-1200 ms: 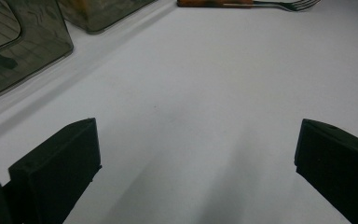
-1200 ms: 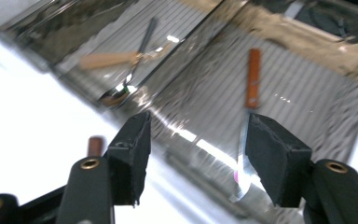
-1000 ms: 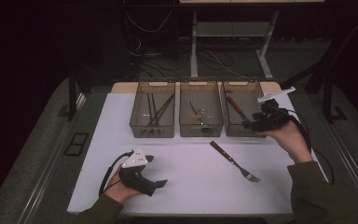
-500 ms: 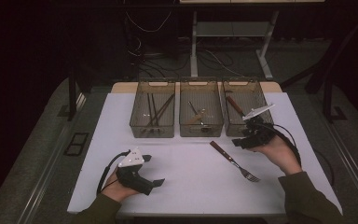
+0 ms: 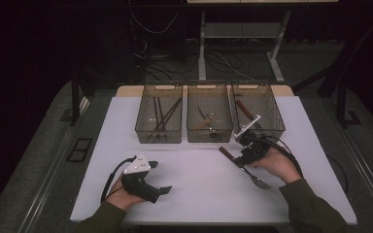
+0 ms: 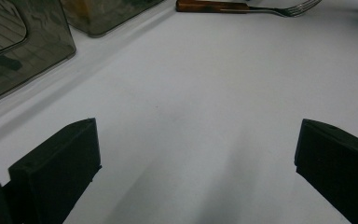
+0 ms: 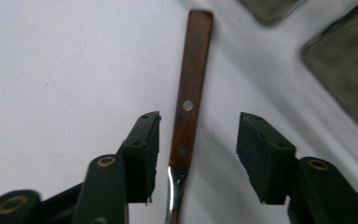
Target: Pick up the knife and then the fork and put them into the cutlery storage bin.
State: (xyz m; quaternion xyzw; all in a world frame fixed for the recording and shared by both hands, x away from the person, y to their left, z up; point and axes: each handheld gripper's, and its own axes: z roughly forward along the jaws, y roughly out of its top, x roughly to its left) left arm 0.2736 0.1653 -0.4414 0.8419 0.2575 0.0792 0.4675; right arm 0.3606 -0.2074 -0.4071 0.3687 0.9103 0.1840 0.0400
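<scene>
The wooden-handled fork (image 7: 186, 100) is seen lying flat on the white table (image 5: 199, 194) just before the right bin (image 5: 272, 127), straddled untouched by the right gripper (image 7: 198, 154), whose parted jaws have just been closing, while the left gripper (image 6: 196, 172) is held wide open.

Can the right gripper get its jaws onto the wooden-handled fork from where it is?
Probably yes: the right gripper straddles the wooden-handled metal fork lying on the white table, its jaws just closing, neither touching yet.
</scene>
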